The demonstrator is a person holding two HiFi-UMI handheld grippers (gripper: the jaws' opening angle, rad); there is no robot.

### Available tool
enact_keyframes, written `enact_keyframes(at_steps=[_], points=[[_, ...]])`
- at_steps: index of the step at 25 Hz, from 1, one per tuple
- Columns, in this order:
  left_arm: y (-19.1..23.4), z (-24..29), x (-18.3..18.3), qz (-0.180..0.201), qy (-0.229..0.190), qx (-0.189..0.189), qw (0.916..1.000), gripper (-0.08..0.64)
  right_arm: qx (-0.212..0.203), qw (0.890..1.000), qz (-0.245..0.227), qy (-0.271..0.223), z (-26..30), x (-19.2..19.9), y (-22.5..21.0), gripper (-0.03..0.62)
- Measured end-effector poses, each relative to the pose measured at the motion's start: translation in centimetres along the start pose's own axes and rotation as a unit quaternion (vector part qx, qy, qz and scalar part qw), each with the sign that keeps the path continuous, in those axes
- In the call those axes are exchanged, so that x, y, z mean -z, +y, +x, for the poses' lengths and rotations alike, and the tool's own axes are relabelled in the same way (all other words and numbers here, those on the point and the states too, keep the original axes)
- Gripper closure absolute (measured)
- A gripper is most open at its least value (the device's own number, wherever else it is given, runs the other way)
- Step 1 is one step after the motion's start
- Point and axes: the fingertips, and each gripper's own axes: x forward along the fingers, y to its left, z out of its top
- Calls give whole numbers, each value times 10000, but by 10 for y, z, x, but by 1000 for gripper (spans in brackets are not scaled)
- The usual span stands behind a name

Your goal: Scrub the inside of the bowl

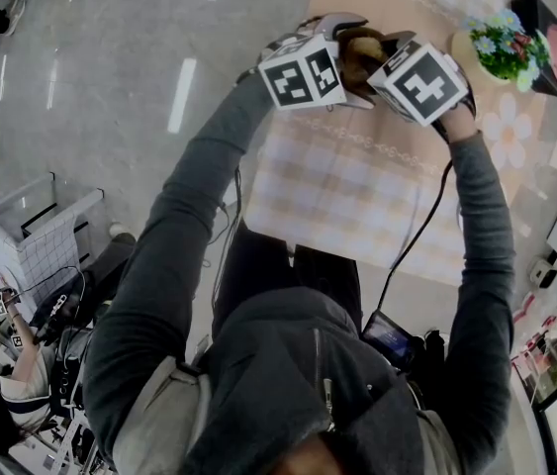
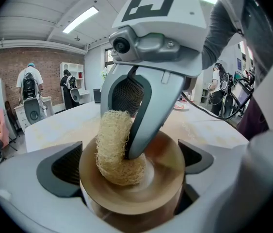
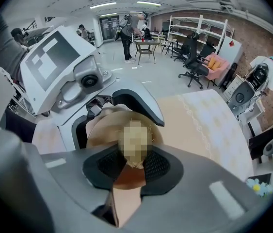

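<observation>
Clamps the brown bowl (image 2: 168, 166) by opposite sides in the left claw (image 2: 131, 171), over the counter (image 1: 357, 196), mouth tipped toward that claw's camera. Pinches a loofah scrubber (image 2: 113, 144) in the right claw (image 3: 132, 171), pressed down inside the bowl. Looks light, rigid and smooth: apt to twist under scrubbing, so best gripped wide across the rim. Soft, springy loofah; best held high.

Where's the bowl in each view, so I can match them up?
Head view: top centre, bowl between the two marker cubes.
Left gripper view: bottom centre, clamped in the left claw, scrubber inside.
Right gripper view: centre-left, just beyond the right claw, which grips the scrubber.
Shared landmark: the pale checked tablecloth, in all three.
</observation>
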Motion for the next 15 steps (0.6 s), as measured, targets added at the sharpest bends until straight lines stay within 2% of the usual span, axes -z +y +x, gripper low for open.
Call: enact_keyframes(at_steps=[15], points=[[0,0,1,-57,15,-2,10000,-40,89,9983,-112,563,-4,23,0,505]])
